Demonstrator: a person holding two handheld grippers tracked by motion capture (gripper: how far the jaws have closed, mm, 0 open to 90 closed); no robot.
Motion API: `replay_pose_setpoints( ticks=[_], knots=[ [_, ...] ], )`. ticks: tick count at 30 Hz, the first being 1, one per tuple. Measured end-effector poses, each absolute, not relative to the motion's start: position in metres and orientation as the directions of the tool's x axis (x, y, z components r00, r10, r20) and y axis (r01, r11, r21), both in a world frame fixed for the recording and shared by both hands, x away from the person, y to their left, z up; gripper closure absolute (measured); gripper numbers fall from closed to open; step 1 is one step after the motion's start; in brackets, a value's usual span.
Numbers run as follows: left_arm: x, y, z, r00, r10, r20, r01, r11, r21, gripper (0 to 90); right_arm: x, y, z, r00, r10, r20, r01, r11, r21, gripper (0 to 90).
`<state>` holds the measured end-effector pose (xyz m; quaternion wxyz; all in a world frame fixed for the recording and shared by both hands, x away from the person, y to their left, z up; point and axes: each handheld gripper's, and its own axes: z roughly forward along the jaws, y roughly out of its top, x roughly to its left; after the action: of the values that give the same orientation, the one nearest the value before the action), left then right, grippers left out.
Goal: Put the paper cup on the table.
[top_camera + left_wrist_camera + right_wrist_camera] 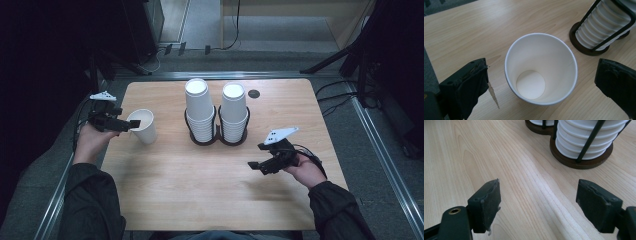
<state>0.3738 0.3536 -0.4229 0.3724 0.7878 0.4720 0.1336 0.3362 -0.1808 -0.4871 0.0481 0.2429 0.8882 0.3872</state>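
Open tool [541, 82] straddles upright paper cup [540, 68] on table [474, 32]

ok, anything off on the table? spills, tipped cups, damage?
Nothing spilled or tipped. The single paper cup stands upright and empty between the open left gripper. Both cup stacks sit straight in their holder. Only oddity: frayed padding on the left gripper.

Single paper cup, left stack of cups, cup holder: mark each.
single paper cup [534, 62], left gripper view, inner wall
left stack of cups [199, 107], high view, side of top cup
cup holder [584, 163], right gripper view, base edge
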Motion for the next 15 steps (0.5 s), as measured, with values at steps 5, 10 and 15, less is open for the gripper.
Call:
replay_pose_setpoints(
  ticks=[5,10,15],
  knots=[
    [0.368,0.347,-0.416,0.506,0.849,-0.152,0.656,-0.265,0.707,0.0,0.336,-0.177,-0.488,-0.885,0.453,0.104,0.388,0.596,0.703,20.4],
    [0.365,0.333,-0.412,0.51,0.851,-0.126,0.646,-0.282,0.71,0.0,0.336,-0.175,-0.488,-0.888,0.447,0.104,0.385,0.6,0.701,20.5],
    [0.362,0.318,-0.408,0.526,0.843,-0.107,0.634,-0.305,0.71,0.0,0.337,-0.176,-0.487,-0.888,0.449,0.103,0.383,0.597,0.705,20.4]
  ],
)
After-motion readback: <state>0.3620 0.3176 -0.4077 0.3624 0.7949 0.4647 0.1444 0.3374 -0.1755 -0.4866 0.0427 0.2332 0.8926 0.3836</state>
